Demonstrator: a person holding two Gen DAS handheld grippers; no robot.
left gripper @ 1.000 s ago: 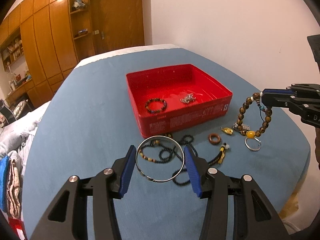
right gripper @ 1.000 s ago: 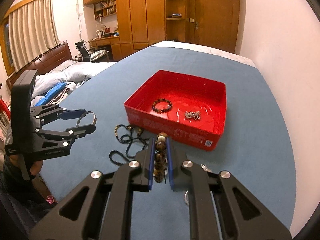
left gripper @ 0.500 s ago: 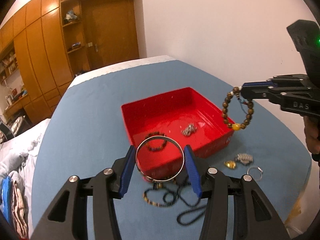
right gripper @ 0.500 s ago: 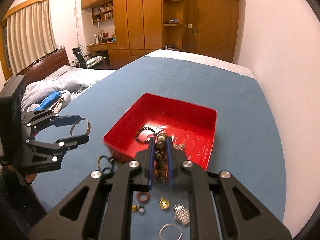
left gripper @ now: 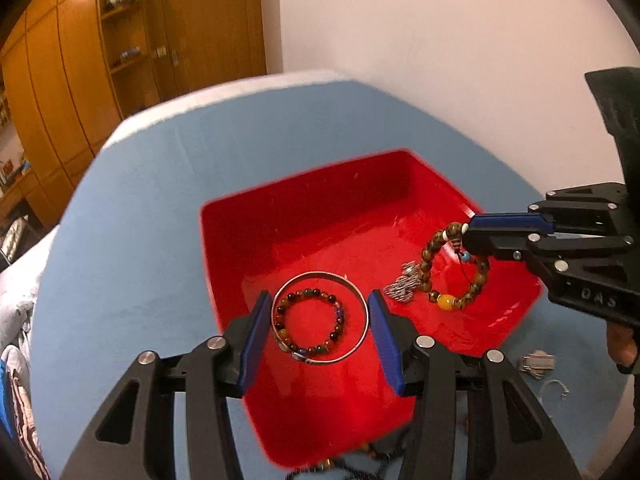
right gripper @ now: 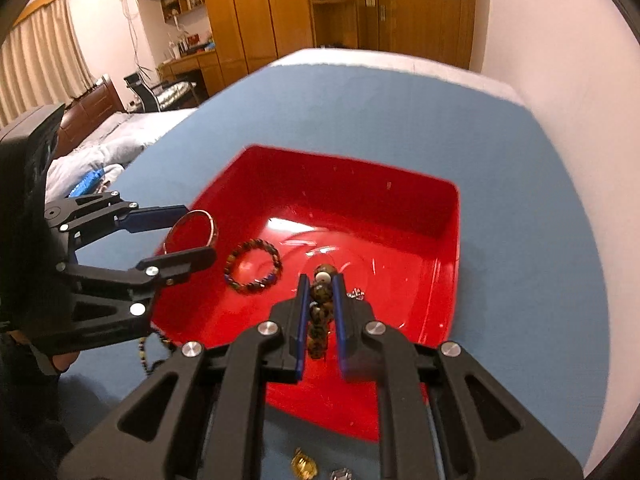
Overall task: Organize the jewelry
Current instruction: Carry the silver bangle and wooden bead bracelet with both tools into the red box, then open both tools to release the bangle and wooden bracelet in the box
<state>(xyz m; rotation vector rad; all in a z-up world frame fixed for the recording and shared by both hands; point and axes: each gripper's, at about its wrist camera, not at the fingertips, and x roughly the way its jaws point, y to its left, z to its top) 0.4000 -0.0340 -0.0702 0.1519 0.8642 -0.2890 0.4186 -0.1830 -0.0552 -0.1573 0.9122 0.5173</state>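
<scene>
Over the left half of the red tray [left gripper: 224, 248], the left gripper [left gripper: 320, 320] hung with its blue pads pressed against opposite sides of a thin silver bangle [left gripper: 320, 318], closed on it only as far as the ring's width allowed. Clamping across the widest part likely kept the rigid hoop from slipping. From the left wrist the bangle showed as a full circle, its plane running along the fingers; being round, it had no long axis to speak of. Seen through it, a small dark beaded bracelet [left gripper: 310, 320] lay flat on the tray floor near the left wall.

Toward the middle of the floor rested a crumpled silver piece [left gripper: 402, 290]. Over the right half, the right gripper [right gripper: 319, 304] was clamped tight on a brown beaded bracelet [left gripper: 454, 270], pinching one short stretch of beads so the rest drooped as a loop, yellow bead lowest, just clear of the floor as far as could be judged. Both pieces seemed carried there for release into the tray.

Outside the tray, near its front right corner, a few small trinkets [left gripper: 538, 362] remained on the blue cloth [left gripper: 132, 200]; dark strands showed at the front edge.
</scene>
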